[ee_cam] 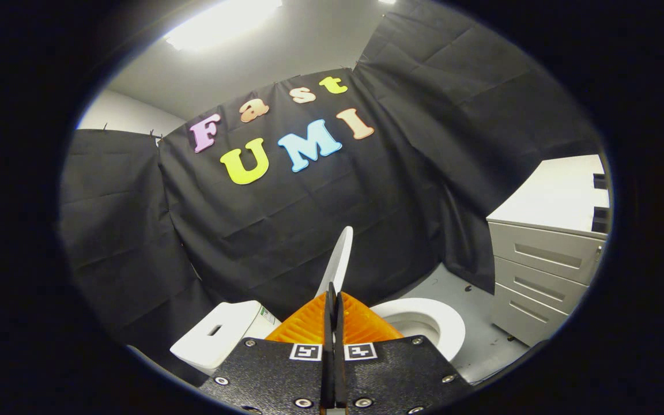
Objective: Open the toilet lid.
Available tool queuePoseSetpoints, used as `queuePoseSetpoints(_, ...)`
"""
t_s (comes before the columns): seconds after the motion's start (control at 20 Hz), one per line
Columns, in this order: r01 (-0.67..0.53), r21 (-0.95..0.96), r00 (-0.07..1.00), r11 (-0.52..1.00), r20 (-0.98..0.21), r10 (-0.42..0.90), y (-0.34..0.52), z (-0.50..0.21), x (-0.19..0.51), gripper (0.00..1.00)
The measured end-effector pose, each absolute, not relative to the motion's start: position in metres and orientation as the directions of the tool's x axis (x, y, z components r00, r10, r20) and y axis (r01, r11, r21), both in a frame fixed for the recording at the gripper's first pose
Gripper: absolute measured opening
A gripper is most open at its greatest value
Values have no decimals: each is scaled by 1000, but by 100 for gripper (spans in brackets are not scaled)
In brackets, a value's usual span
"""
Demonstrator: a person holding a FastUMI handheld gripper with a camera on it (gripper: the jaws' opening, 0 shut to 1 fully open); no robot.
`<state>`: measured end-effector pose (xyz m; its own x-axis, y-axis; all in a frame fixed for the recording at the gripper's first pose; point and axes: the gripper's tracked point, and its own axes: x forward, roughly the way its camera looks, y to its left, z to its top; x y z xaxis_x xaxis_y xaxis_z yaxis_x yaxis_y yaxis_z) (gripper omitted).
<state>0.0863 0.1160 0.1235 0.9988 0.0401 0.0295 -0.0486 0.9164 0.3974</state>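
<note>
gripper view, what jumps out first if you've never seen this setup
The white toilet lid stands raised on edge just ahead of the gripper, whose fingers are pressed together on its lower edge. Beside them the open seat and bowl show on one side and the white tank on the other. A grey drawer cabinet stands beyond the bowl.

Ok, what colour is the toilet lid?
White, seen edge-on in the gripper view: the toilet lid stands raised just beyond the closed fingers.
</note>
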Motion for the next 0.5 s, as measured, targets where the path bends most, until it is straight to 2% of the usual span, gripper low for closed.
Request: queuePoseSetpoints(0.5,-121,287,990,950,108,93,166,160,84,0)
